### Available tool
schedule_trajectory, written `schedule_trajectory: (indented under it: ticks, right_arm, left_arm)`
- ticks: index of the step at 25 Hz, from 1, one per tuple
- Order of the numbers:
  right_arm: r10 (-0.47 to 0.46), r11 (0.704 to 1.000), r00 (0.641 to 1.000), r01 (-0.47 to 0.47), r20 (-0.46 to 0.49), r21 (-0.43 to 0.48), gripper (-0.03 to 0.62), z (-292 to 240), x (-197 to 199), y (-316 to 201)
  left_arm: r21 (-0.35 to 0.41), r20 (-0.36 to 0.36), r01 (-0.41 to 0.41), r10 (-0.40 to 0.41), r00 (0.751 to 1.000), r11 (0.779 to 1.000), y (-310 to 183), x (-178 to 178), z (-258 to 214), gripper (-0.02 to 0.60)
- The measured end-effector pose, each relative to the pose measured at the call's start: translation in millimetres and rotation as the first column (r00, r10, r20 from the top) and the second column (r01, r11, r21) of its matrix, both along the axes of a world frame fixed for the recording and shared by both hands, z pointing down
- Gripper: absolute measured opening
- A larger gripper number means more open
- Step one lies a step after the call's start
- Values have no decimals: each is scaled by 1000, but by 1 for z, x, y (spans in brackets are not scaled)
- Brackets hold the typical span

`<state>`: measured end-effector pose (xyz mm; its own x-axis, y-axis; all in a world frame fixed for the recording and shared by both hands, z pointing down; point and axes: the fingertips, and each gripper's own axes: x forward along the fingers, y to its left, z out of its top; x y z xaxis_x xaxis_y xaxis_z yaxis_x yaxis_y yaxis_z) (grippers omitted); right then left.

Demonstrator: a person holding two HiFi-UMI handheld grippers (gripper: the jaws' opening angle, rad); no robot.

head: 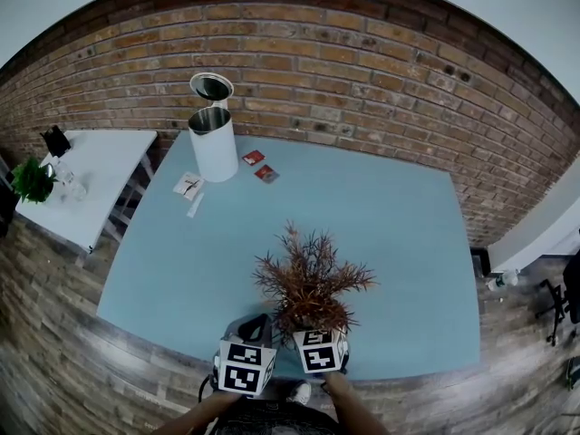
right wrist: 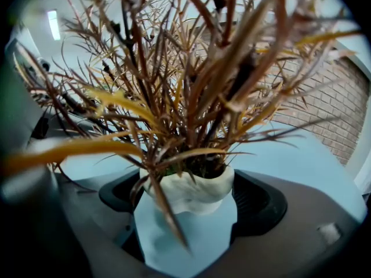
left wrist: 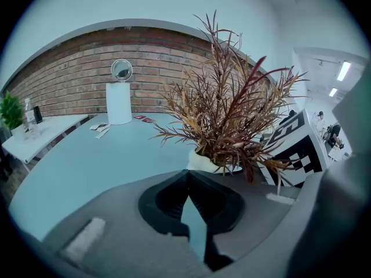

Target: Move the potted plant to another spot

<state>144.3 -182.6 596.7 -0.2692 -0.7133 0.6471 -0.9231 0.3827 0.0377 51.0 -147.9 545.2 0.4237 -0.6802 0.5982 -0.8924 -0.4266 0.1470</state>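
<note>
Clamping the right gripper (right wrist: 188, 193) on the potted plant (head: 309, 284) at the near edge of the blue table (head: 399, 243); holding the left gripper (left wrist: 188, 177) alongside, fingers together, empty.

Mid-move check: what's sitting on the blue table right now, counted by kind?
potted plant: 1
white canister: 1
red packets: 2
white paper pieces: 2
Total: 6
</note>
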Motion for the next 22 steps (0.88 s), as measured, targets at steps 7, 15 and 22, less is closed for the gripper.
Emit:
schedule_trajectory:
  ticks: [7,15,22]
  right_arm:
    - [-10,1000,1000,10,1,4,469,-1,24,2]
    - [-20,1000,1000,20,5,10,469,-2,50,4]
    - [-35,999,999,35,8,17,469,-3,70,6]
  left_arm:
    - [3,-3,1,-1,1000,1000,2,25,0,-2]
    - [9,-5,11,-11,1000,1000,3,53,0,-2]
    - [9,-7,24,-24,1000,1000,4,75,1,-2]
